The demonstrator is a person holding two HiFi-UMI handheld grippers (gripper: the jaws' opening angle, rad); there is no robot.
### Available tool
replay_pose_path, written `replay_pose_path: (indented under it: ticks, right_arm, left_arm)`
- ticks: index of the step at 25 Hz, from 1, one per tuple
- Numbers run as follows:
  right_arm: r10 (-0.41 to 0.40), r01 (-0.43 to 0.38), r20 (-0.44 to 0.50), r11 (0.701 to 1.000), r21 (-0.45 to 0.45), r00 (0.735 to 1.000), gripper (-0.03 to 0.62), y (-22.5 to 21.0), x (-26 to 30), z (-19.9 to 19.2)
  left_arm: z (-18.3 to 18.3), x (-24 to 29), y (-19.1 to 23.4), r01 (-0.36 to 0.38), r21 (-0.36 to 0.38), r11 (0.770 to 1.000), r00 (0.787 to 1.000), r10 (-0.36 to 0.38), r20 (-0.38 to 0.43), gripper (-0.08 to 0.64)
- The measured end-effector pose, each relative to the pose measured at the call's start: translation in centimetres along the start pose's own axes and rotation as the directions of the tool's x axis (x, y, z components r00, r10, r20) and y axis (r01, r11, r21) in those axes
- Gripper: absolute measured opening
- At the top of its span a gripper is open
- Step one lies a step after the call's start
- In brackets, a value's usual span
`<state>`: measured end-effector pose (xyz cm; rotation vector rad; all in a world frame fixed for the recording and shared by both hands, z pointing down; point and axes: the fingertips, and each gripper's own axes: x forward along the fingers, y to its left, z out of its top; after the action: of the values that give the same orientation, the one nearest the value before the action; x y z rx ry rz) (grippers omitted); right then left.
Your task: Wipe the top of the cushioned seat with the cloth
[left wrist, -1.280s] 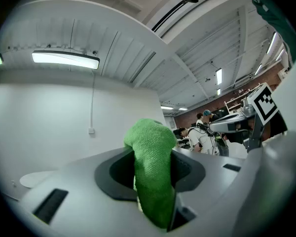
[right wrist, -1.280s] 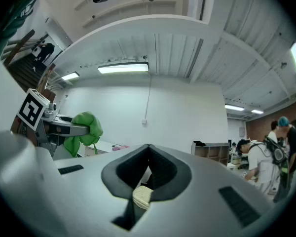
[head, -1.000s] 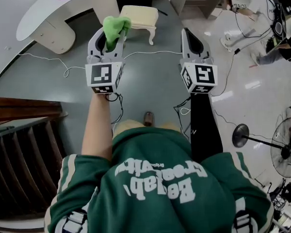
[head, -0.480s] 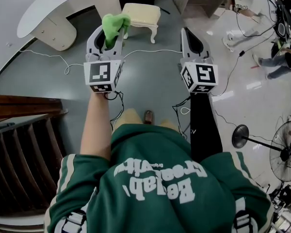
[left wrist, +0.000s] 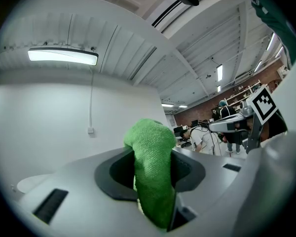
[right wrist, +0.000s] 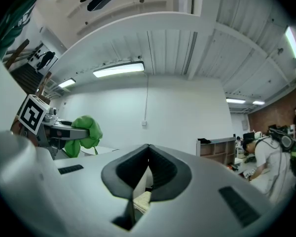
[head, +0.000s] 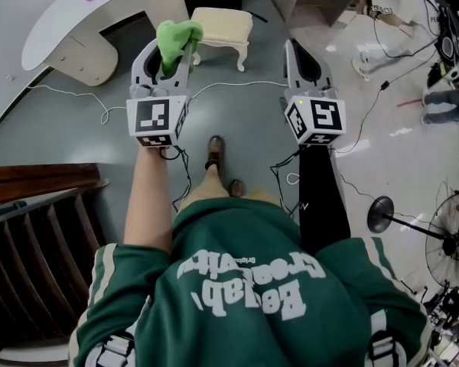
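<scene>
A cream cushioned seat (head: 222, 24) on short white legs stands on the grey floor ahead, far beyond both grippers. My left gripper (head: 167, 54) is held up at chest height, shut on a green cloth (head: 176, 40) that sticks out past its tip; the same cloth (left wrist: 153, 174) fills the left gripper view between the jaws. My right gripper (head: 305, 61) is held level beside it, shut with nothing in it. In the right gripper view a sliver of the seat (right wrist: 142, 200) shows below the closed jaws, and the cloth (right wrist: 84, 133) appears at the left.
A curved white desk (head: 84, 21) stands at the far left, and dark wooden stairs (head: 30, 228) at the near left. White cables (head: 237, 86) trail across the floor. A fan on a stand (head: 451, 232) is at the right. People work at the far right (head: 413, 14). A shoe (head: 214, 150) steps forward.
The person has stepped forward: a foot now shows on the floor ahead, and the seat sits slightly nearer. Both grippers keep their hold and stay level.
</scene>
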<state>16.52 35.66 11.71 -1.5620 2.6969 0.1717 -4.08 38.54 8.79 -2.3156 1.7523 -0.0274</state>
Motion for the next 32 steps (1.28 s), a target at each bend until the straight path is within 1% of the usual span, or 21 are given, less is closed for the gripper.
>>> replay_pose_path:
  ticks: [8,12,14,18,20,23,27,30,32]
  right_arm:
    - [-0.037,0.037,-0.028,0.999,-0.022,0.999,0.009,-2.2,7.4,-0.4]
    - [-0.064,0.063,-0.034,0.998,-0.026,0.997,0.008,-2.9,10.8,-0.4]
    - [-0.077,0.075,-0.040,0.997,-0.030,0.996,0.009,-3.0,12.5,-0.6]
    - [-0.101,0.100,-0.042,0.995,-0.030,0.994,0.009,-2.8,15.5,-0.9]
    - [-0.110,0.110,-0.041,0.994,-0.016,0.993,0.009,-2.6,16.8,-1.1]
    - [-0.119,0.120,-0.052,0.993,0.008,0.992,0.009,-2.5,17.9,-1.7]
    - [-0.132,0.133,-0.073,0.991,0.007,0.989,0.009,-3.1,19.2,-2.3]
    - [-0.136,0.137,-0.078,0.991,0.007,0.988,0.009,-3.6,20.2,-2.5]
    - [-0.135,0.136,-0.079,0.991,0.003,0.988,0.009,-3.8,20.9,-2.7]
  left_arm:
    - [-1.9,7.5,4.4,0.029,-0.037,0.999,1.000,-0.029,0.002,0.155]
    - [-3.2,10.9,6.2,0.063,-0.011,0.998,0.998,-0.064,-0.017,0.155]
    - [-3.7,12.3,7.1,0.084,-0.009,0.996,0.996,-0.084,-0.019,0.155]
    - [-4.3,14.3,9.4,0.096,-0.001,0.995,0.995,-0.096,0.004,0.154]
    - [-4.8,15.1,10.4,0.105,-0.007,0.994,0.994,-0.105,0.007,0.155]
    - [-5.7,16.0,11.6,0.114,-0.016,0.993,0.994,-0.114,0.000,0.155]
    - [-6.6,17.1,13.0,0.112,-0.049,0.993,0.994,-0.113,-0.012,0.155]
    - [-7.2,18.0,13.7,0.106,-0.053,0.993,0.994,-0.107,-0.019,0.155]
    - [-7.5,18.6,13.8,0.107,-0.042,0.993,0.994,-0.108,-0.021,0.155]
